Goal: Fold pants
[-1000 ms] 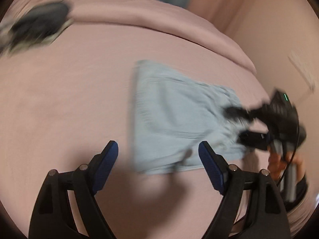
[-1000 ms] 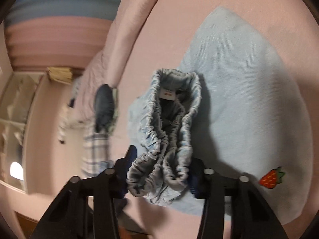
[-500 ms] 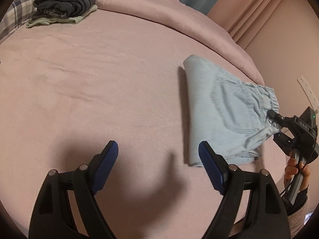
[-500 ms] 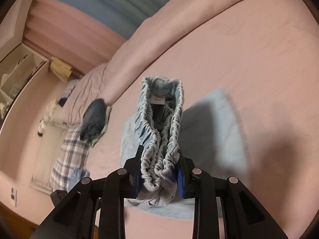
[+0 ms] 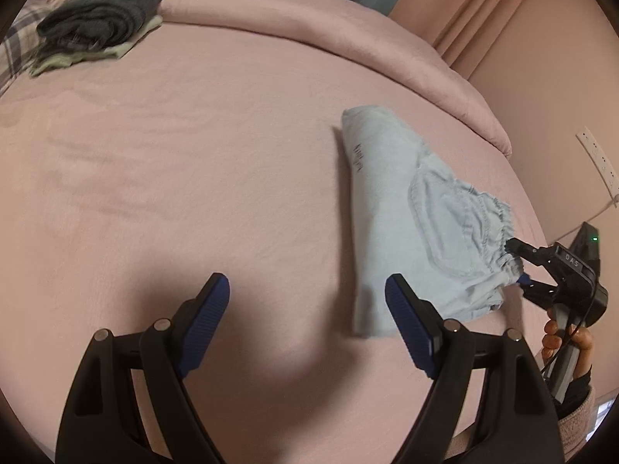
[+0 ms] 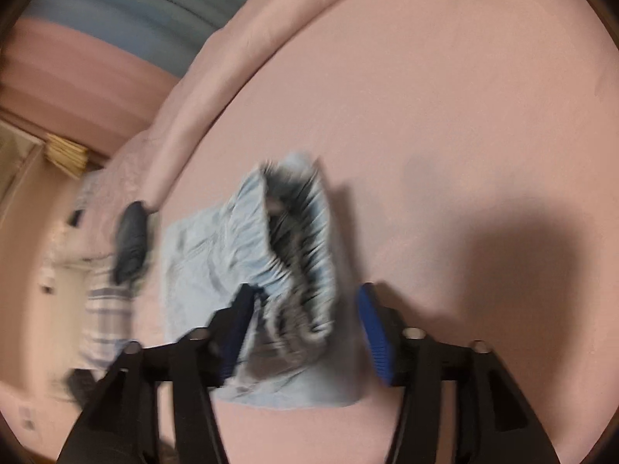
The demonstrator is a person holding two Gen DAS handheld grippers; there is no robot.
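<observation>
On the pink bed (image 5: 193, 154), right of centre in the left wrist view, lie the folded pale-blue pants (image 5: 402, 208). Narrow folded end points to the upper part of the frame; gathered elastic waistband sits at the lower right, a back pocket facing up just beside it. One corner of the bundle passes behind the right-hand blue pad of the left gripper (image 5: 307, 321).

Left gripper: fingers spread wide, nothing between them but bare bedding and shadow. It hovers in the lower middle of the frame, apart from the cloth.

Right gripper (image 5: 516, 266): seen at the right edge of the left wrist view, fingertips at the waistband. A hand (image 5: 568, 344) holds its handle, a cuff below it. In the right wrist view the right gripper (image 6: 305, 321) has its jaws parted, having just been opening. The ruffled waistband (image 6: 301, 255) stands bunched between the pads; the left pad looks to be touching cloth, the right pad stands clear with a gap of pink bedding showing. That view is blurred, so the contact on the left pad is uncertain.

Upper left of the left wrist view: a stack of dark grey folded clothes (image 5: 104, 19) on a pale garment, well apart from the pants. A rolled pink duvet (image 5: 348, 38) runs along the far edge of the bed.
</observation>
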